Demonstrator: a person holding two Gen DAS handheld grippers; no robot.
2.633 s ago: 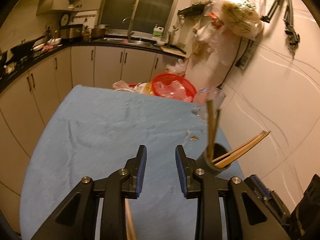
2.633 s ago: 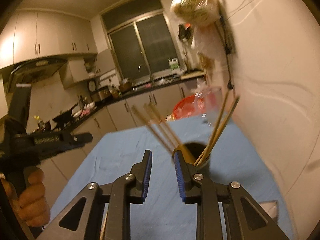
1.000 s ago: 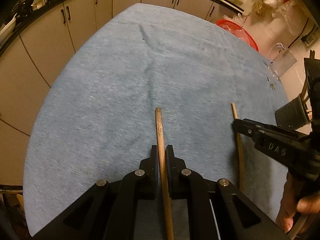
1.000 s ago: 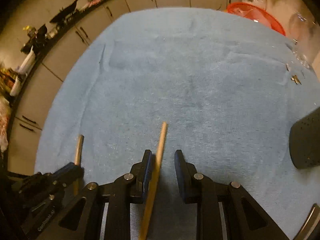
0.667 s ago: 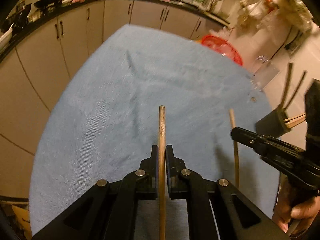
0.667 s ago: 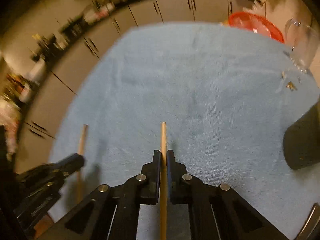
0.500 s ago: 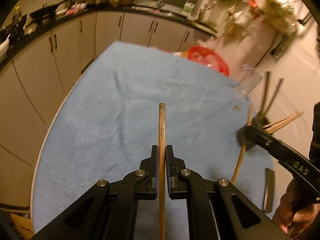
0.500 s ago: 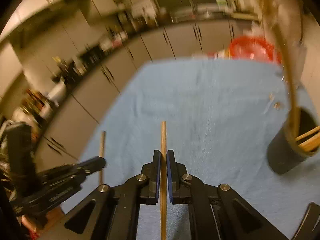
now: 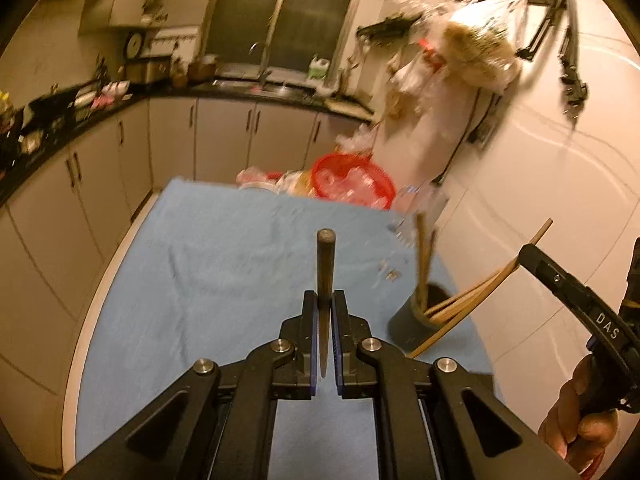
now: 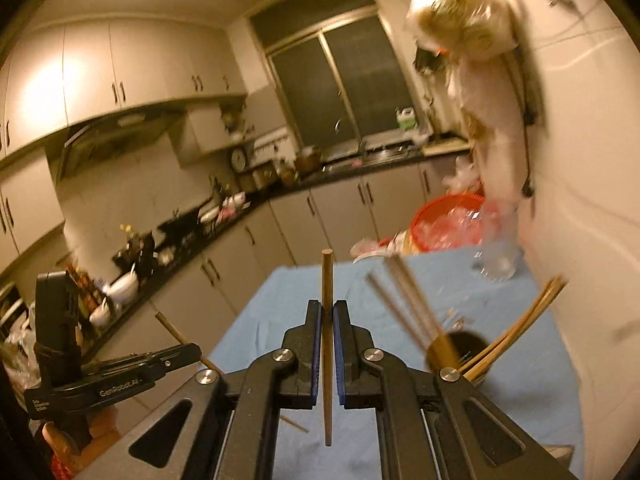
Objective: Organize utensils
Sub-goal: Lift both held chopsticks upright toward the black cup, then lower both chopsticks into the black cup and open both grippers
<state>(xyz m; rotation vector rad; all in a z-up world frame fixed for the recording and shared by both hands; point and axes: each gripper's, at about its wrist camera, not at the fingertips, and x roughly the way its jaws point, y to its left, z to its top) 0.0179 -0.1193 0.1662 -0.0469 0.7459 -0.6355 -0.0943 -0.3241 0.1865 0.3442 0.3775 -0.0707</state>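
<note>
My left gripper is shut on a dark wooden chopstick and holds it in the air above the blue cloth. My right gripper is shut on a lighter wooden chopstick, also lifted. A dark round holder with several chopsticks stands at the right of the cloth, near the wall; it also shows in the right wrist view. The right gripper body shows at the right of the left wrist view, and the left one at the lower left of the right wrist view.
A red basket with plastic and a clear jug stand at the table's far end. Small bits lie on the cloth near the holder. The white wall runs along the right; kitchen cabinets lie left and behind.
Both grippers closed on chopsticks lying on the cloth, lifted them, and tilted upward; the view now looks toward the kitchen and the holder.
</note>
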